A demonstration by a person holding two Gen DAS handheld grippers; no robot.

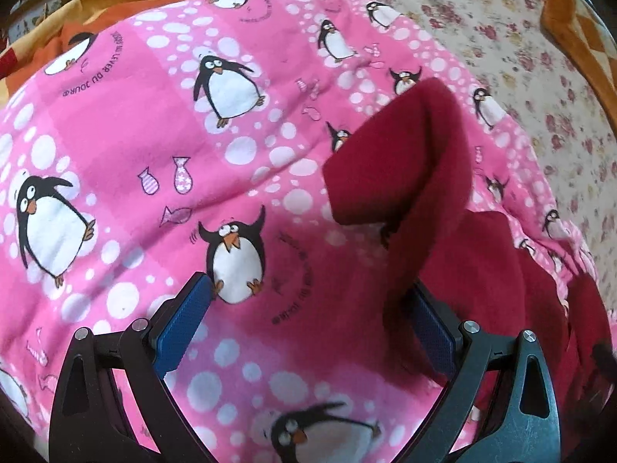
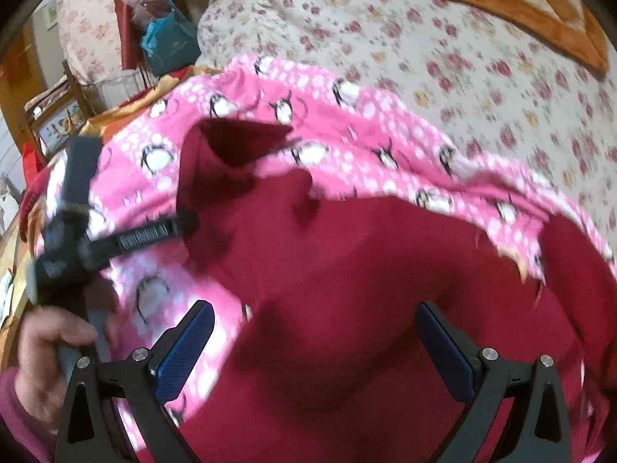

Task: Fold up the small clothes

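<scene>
The left gripper (image 1: pixel 308 297) stands spread, its blue pads (image 1: pixel 185 324) wide apart and pinching nothing. A lifted flap of the dark red garment (image 1: pixel 424 177) curls up just beside its right-hand finger, touching or nearly touching the pad; which of the two is hard to tell. Likely the jaws are open so the flap can be taken between them for a fold.

The right gripper (image 2: pixel 314 341) is spread too, hovering over the broad body of the red garment (image 2: pixel 347 270) with nothing between its pads. It probably waits to pin or lift the near edge.

The garment lies on the pink penguin blanket (image 1: pixel 135 154), toward that blanket's right half, and the blanket serves as the folding surface. Beyond the blanket's far edge runs the floral bedsheet (image 2: pixel 443 58), with an orange checked cloth (image 2: pixel 520 0) farther off. Left of the blanket, the person's left hand (image 2: pixel 50 343) grips the other tool's handle; this view is motion-blurred.
</scene>
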